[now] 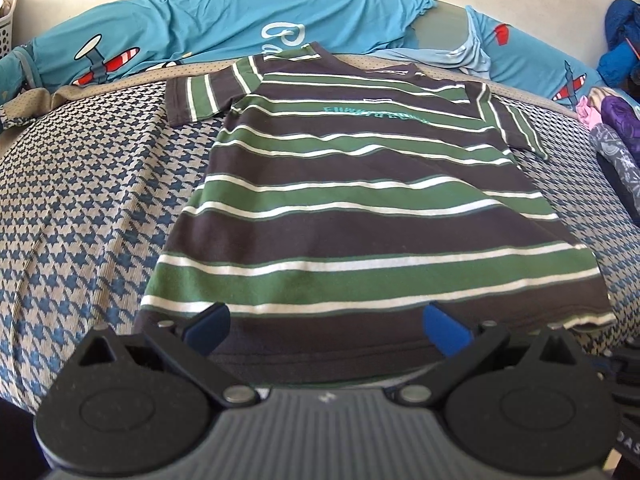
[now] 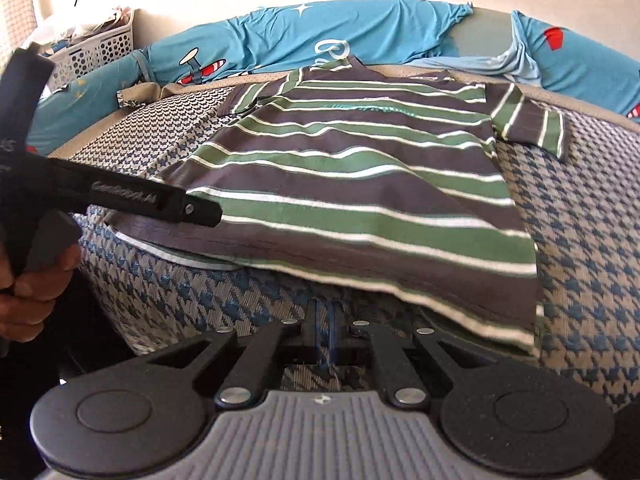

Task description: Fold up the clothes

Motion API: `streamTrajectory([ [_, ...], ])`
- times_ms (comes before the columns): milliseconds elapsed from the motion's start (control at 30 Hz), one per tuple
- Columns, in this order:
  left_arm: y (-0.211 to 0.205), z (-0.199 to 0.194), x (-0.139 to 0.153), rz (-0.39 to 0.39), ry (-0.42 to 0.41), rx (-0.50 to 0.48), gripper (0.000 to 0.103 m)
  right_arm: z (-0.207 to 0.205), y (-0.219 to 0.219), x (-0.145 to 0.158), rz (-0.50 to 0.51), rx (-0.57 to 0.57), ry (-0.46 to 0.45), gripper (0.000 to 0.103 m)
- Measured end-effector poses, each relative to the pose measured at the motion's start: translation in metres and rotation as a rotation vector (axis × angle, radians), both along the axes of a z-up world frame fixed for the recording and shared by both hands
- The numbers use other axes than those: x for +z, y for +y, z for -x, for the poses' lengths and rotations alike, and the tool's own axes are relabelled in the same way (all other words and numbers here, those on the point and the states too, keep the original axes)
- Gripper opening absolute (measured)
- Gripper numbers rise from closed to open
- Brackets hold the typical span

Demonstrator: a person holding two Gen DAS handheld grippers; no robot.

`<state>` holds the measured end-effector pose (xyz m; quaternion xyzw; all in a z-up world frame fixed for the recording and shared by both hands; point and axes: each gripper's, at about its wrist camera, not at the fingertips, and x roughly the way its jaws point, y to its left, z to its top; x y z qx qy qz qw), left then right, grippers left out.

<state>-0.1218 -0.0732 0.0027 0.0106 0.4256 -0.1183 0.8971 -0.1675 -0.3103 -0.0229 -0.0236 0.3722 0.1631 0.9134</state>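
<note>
Lying flat on houndstooth bedspread (image 1: 80, 208): striped T-shirt (image 1: 360, 200). Left gripper (image 1: 326, 326) hovering released over hem; right gripper (image 2: 326, 320) clenched, empty.

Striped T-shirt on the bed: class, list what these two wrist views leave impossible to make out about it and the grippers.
- The teal lettering on the striped T-shirt: too small and upside down in both views to read.
- The shirt's hem middle: in the left wrist view, hidden behind the left gripper.
- What the shut right gripper pinches, if anything: its fingertips run under the blurred hem.
- The basket's contents: overexposed, cut off.
</note>
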Motion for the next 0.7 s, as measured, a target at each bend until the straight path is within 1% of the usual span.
streamTrajectory([
  [133, 0.001, 0.007, 0.002, 0.001, -0.006, -0.021, 0.103, -0.006, 0.0, 0.005, -0.007, -0.012, -0.033, 0.004],
  [400, -0.007, 0.014, 0.002, -0.001, -0.008, -0.094, 0.103, -0.026, -0.003, 0.01, -0.025, -0.05, -0.061, 0.004],
  [533, -0.012, 0.012, -0.001, 0.0, 0.009, -0.119, 0.103, -0.036, -0.004, 0.01, -0.031, -0.059, -0.059, 0.004],
  [633, -0.017, 0.005, -0.007, -0.035, 0.01, -0.101, 0.103, -0.04, -0.006, 0.007, -0.033, -0.061, -0.046, 0.004],
  [700, -0.017, -0.001, -0.011, -0.051, 0.018, -0.07, 0.103, -0.039, -0.008, 0.008, -0.033, -0.06, -0.046, 0.005],
])
